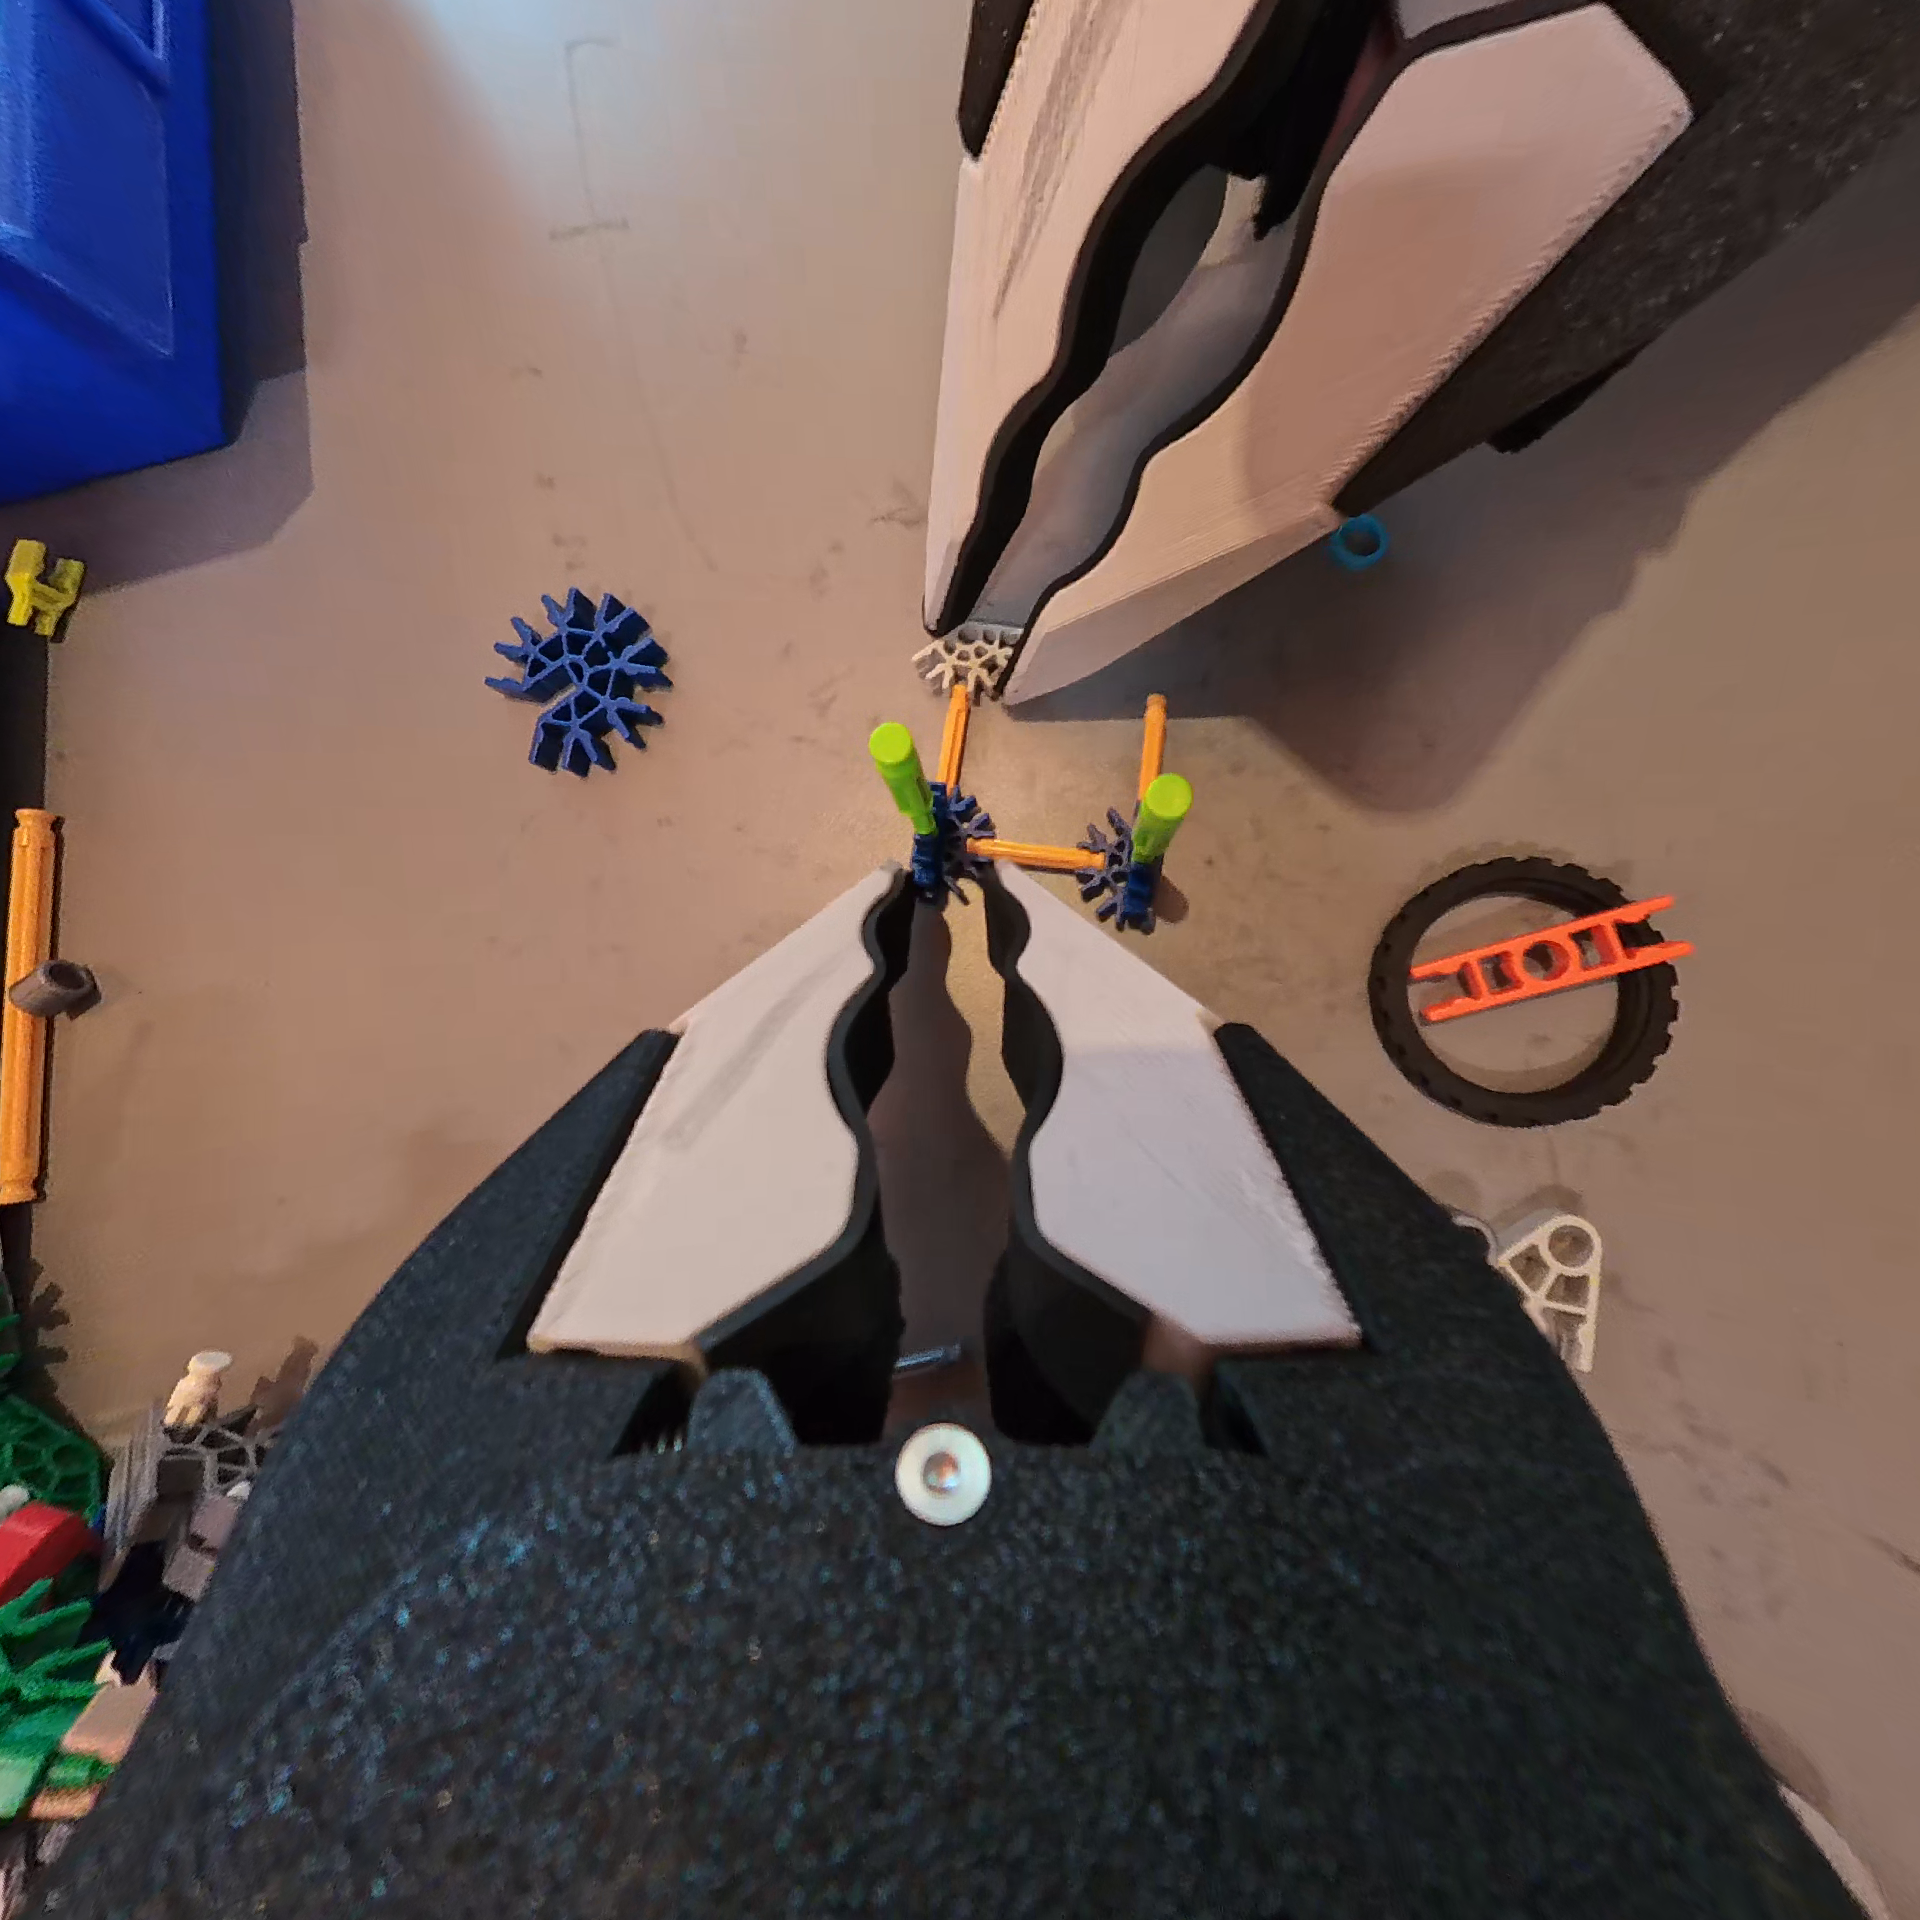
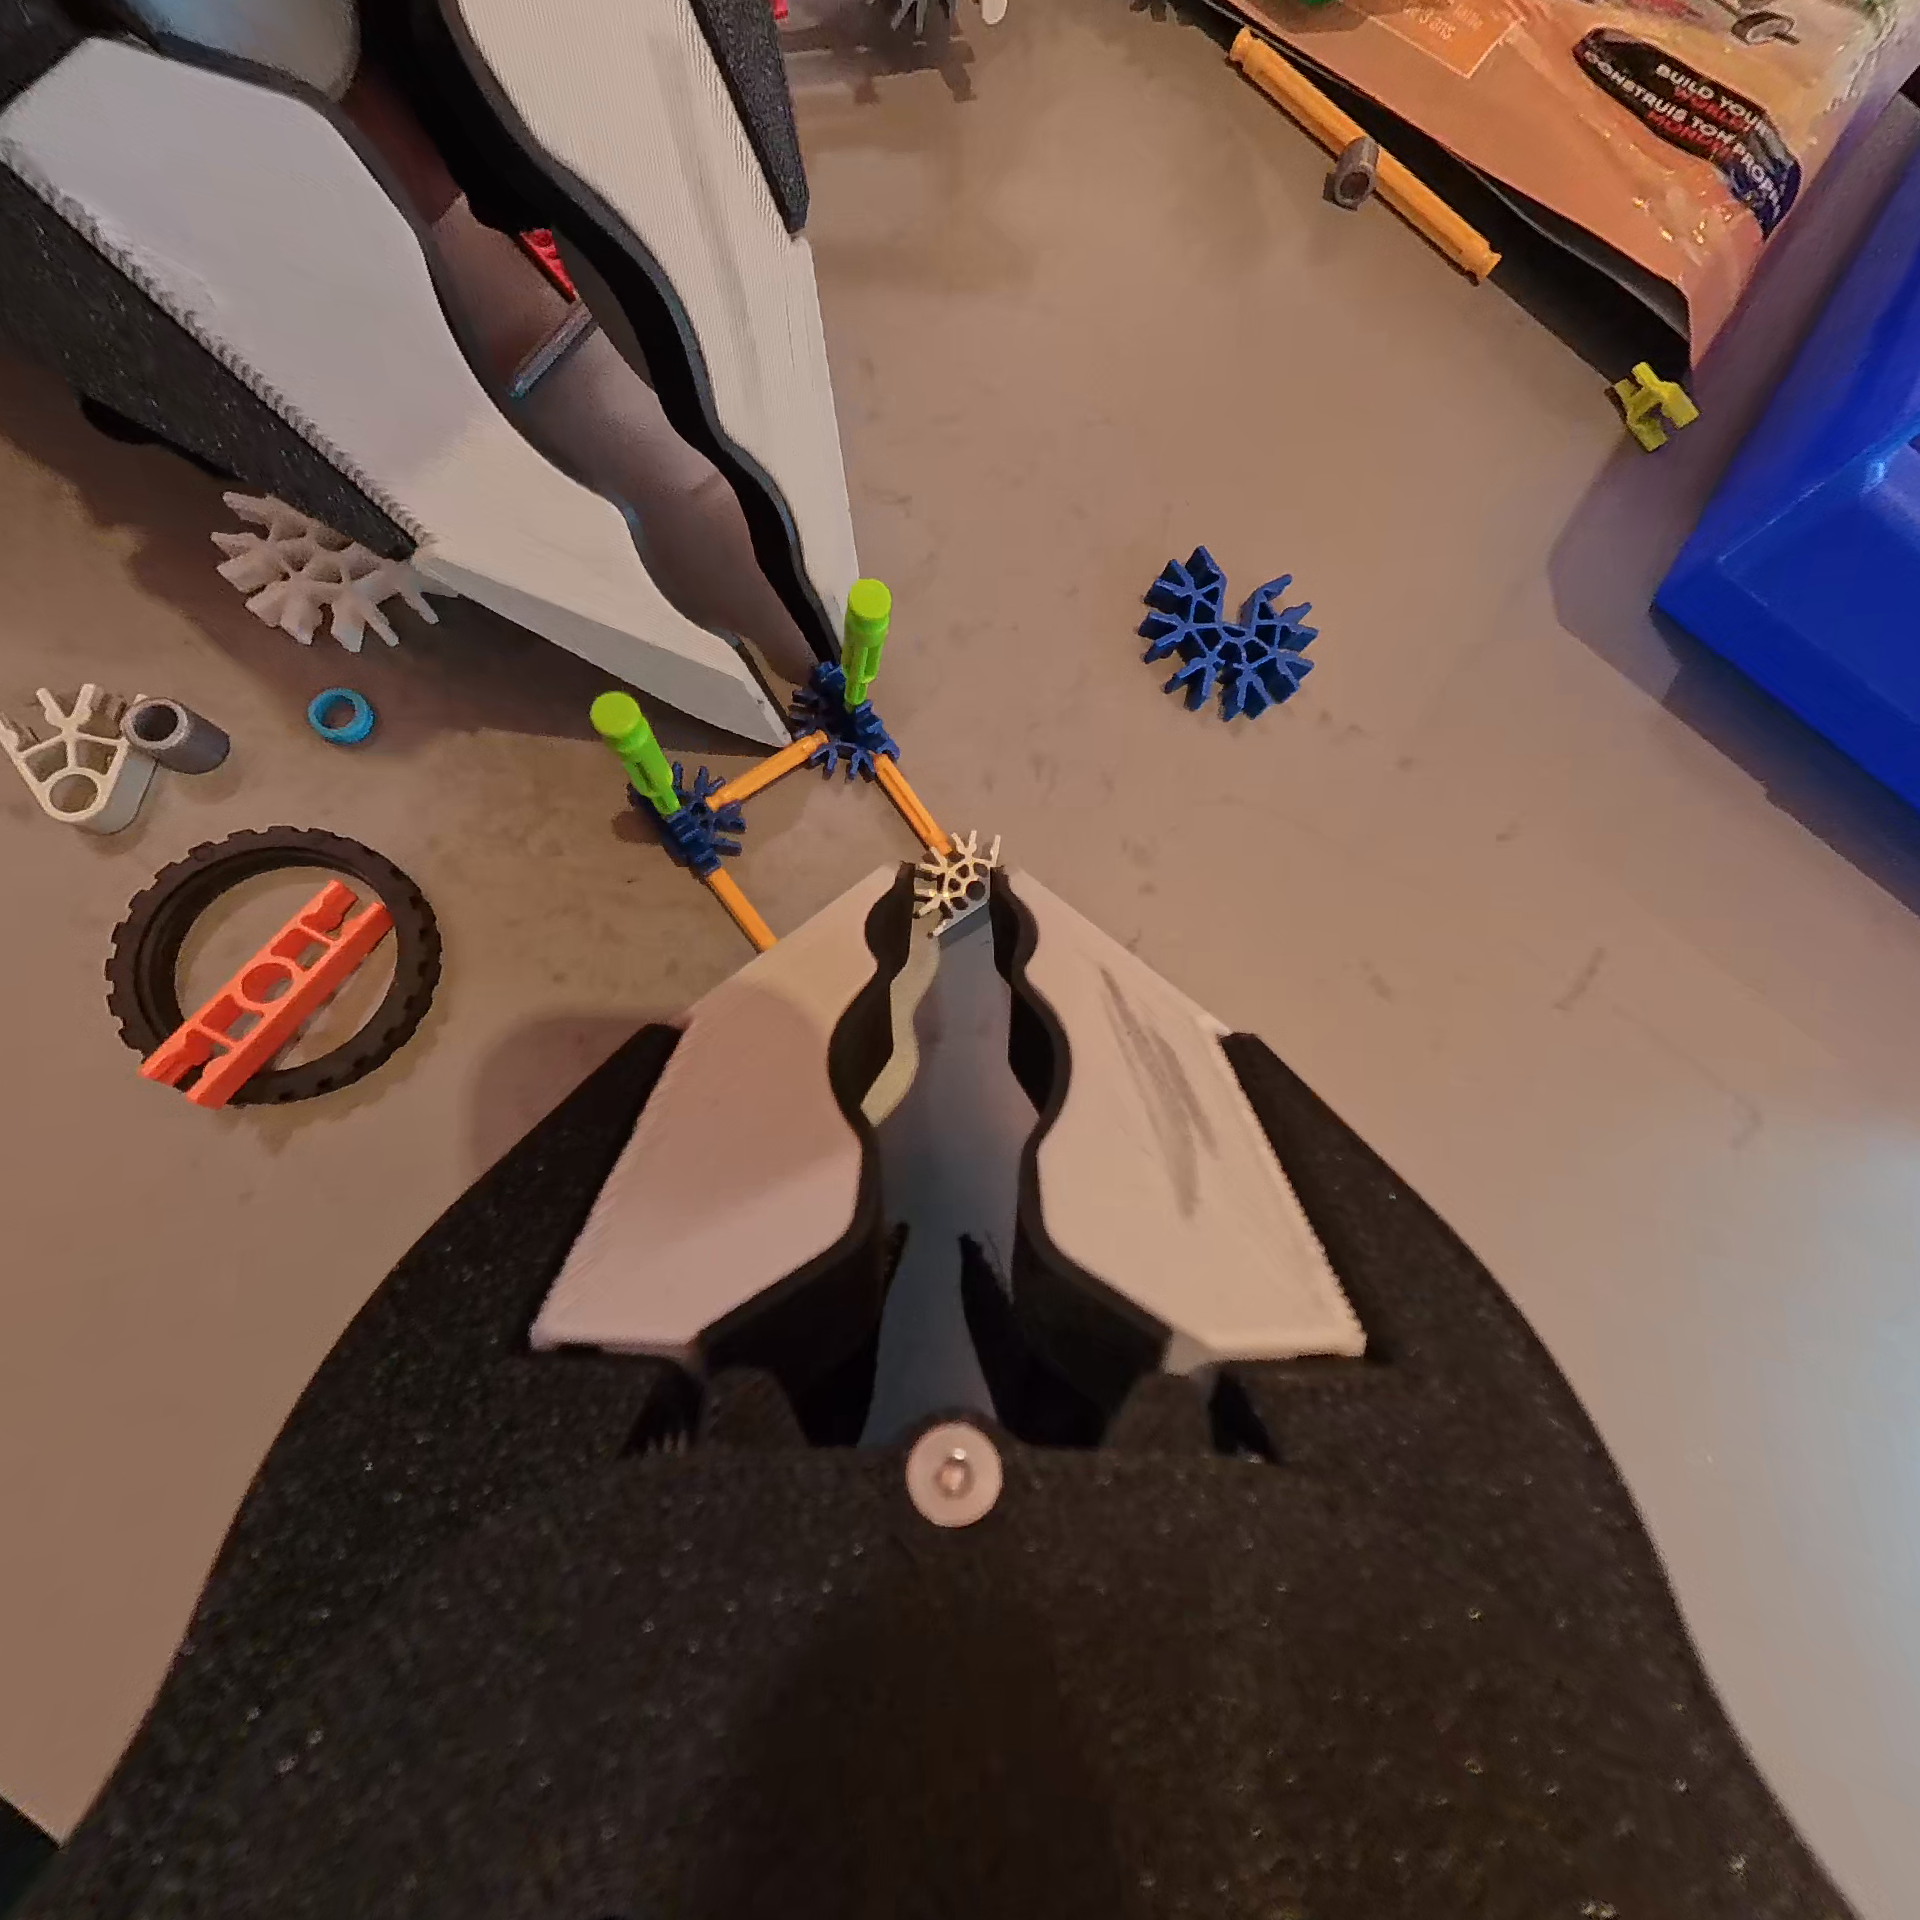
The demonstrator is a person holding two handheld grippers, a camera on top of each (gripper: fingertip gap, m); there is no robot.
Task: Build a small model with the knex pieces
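Our left claw (image 1: 940, 883) is pinching the blue connector (image 1: 943, 840) at one corner of the little rod frame on the tan tabletop (image 1: 727, 364), a lime-green peg (image 1: 902, 774) standing up from that hub. Our right claw (image 2: 951, 883) is clamped on the pale snowflake connector (image 2: 956, 871), which sits at the end of an orange rod (image 2: 909, 802) running from that same blue hub.

Sweeping left to right in the left wrist view: we see a blue bin (image 1: 104, 239) at the edge, a long orange rod (image 1: 26, 997) with a grey sleeve on it, a heap of green and grey parts (image 1: 62, 1538) in the lower corner, then a loose blue snowflake piece (image 1: 582, 681) lying well clear of the frame. Just right of our grip, a second blue connector (image 1: 1117, 868) carries another green peg (image 1: 1158, 816), joined by a short orange crossbar (image 1: 1039, 854). A free orange rod (image 1: 1153, 743) points toward the right claw, whose finger crowds the space above it. Farther right we spot a small blue ring (image 1: 1359, 542), a black tyre (image 1: 1522, 992) with an orange-red strut (image 1: 1548, 956) lying across it, and a grey bracket (image 1: 1553, 1273).
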